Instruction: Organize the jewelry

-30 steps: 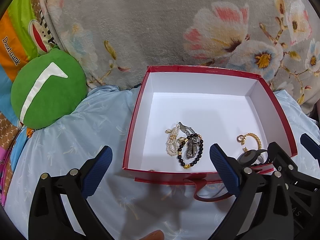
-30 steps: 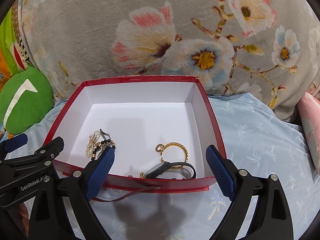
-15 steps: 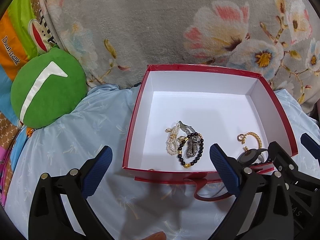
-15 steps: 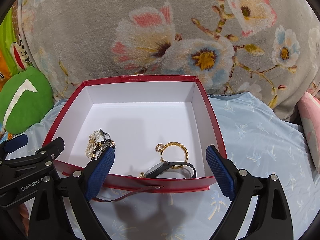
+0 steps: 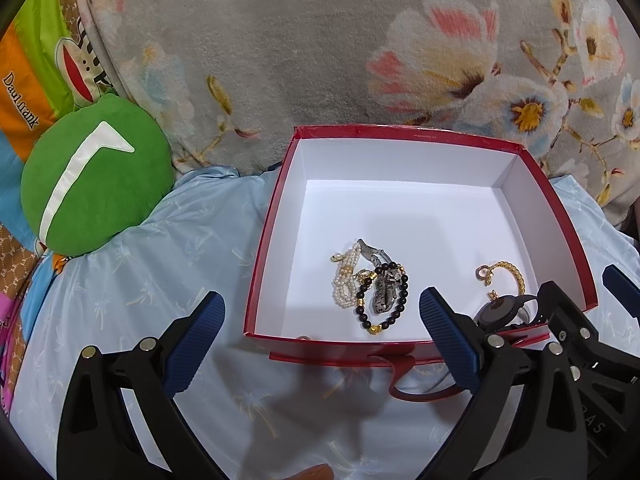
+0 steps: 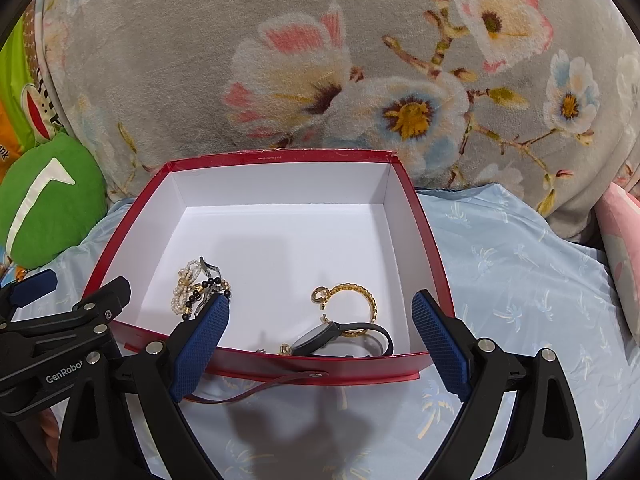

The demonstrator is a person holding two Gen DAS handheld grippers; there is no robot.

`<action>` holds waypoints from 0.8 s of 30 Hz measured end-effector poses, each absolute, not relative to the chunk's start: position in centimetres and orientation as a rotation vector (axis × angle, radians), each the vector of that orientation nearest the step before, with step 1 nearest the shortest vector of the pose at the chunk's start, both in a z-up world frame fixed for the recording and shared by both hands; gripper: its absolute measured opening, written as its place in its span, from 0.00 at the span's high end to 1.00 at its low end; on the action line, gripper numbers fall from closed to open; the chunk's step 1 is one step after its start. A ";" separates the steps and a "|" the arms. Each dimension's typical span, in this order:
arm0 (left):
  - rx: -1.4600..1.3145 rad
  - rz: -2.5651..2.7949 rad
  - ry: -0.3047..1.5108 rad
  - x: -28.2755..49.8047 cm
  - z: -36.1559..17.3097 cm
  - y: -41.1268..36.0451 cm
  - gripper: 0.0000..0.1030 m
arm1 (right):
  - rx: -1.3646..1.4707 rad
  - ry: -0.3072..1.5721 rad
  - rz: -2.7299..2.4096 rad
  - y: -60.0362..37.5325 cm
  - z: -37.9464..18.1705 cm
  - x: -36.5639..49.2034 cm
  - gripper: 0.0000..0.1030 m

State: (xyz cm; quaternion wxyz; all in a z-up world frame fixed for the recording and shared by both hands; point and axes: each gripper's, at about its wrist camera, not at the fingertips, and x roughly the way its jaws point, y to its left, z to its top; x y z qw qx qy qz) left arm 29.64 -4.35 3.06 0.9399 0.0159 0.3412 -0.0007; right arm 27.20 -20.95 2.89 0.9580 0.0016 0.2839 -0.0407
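Overall, both claws sat spread wide and gripped nothing. Left gripper (image 5: 320, 330) hovered just short of the near wall of the red cardboard box with white interior (image 5: 400, 142), which rested on a pale blue printed bedsheet (image 5: 152, 256). Right gripper (image 6: 320, 340) hovered at the same wall, further right. Inside the box: white pearl bracelet (image 5: 345, 276) touching a black-and-gold bead bracelet (image 5: 384, 300) at near left; gold chain bangle (image 6: 352, 304) and black-strapped wristwatch (image 6: 340, 336) at near right. Green round cushion (image 5: 92, 180) lay left of the box.

green cushion (image 5: 96, 184) | floral blanket (image 5: 320, 48) | blue bedsheet (image 6: 520, 264)
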 end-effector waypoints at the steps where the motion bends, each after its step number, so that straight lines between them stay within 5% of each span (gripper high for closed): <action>1: 0.032 -0.002 0.698 29.7 3.0 -4.4 0.07 | 0.003 0.576 -0.082 -20.9 2.9 27.2 0.12; 24: 0.030 0.006 0.737 29.7 2.8 -4.1 0.08 | 0.010 0.588 -0.078 -20.4 2.5 27.0 0.12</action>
